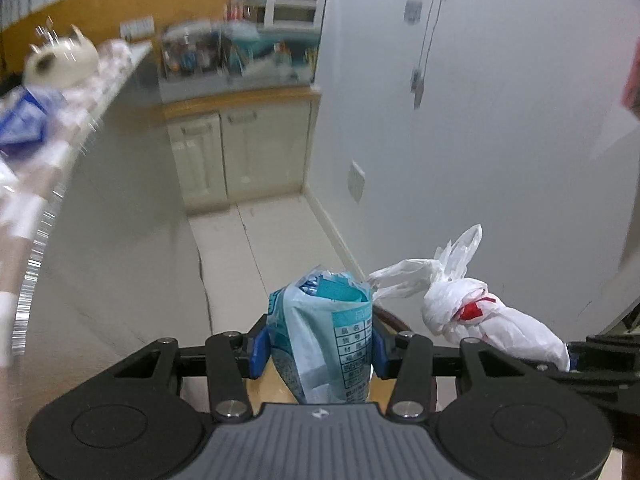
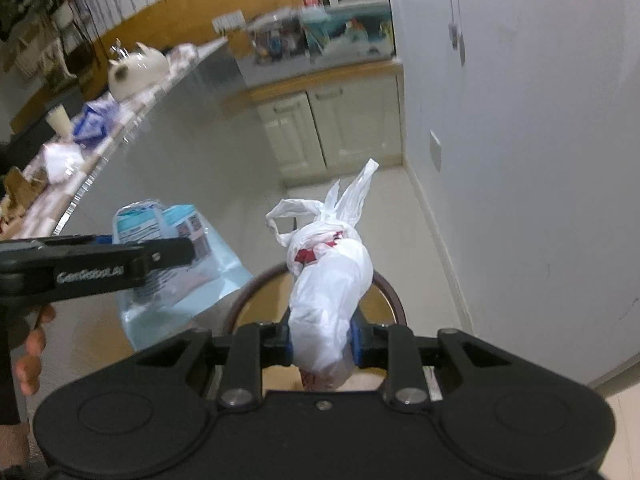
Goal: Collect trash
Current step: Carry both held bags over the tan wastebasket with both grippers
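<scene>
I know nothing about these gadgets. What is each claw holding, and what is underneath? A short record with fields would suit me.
left gripper: shut on the blue packet
right gripper: shut on the knotted white bag, which shows some red
below: round wooden stool, partly hidden
counter: cat-shaped white pot, blue wrapper, blurred
room: cream cabinet, tiled floor

Right gripper (image 2: 322,346): blue pads clamped on a knotted white plastic bag (image 2: 328,292) with red print, held above a round wooden stool (image 2: 386,284). Left gripper (image 2: 120,260), at left: grips a light-blue printed packet (image 2: 176,276). Background: cream cabinet (image 2: 332,128), cluttered counter (image 2: 132,108).
</scene>
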Demonstrator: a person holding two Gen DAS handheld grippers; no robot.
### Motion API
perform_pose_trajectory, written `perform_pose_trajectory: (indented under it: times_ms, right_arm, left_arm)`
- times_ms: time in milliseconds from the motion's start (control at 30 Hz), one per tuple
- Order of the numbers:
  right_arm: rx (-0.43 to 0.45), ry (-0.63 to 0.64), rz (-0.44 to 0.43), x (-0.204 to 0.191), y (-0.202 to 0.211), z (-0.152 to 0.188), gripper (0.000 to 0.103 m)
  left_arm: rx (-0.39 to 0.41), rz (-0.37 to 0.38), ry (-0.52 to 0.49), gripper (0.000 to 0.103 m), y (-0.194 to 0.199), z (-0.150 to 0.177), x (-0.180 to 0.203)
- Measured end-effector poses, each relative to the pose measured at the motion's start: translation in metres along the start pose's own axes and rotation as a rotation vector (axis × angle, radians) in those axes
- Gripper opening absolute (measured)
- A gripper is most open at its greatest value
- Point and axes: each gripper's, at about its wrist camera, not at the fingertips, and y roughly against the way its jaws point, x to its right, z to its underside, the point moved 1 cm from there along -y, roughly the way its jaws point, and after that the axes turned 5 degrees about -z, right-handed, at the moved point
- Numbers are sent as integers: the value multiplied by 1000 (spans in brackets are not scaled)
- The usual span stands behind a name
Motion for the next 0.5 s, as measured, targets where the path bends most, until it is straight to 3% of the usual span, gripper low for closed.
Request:
perform_pose_trajectory:
  times_ms: [233,500]
  right_arm:
    - [-97,-45,39,13,-38,1,26]
    - [-214,-58,81,26,-90,6,26]
  left_arm:
    - [-157,26,-31,49,-67,-2,9]
    - [-274,-14,-65,49,-117,12,3]
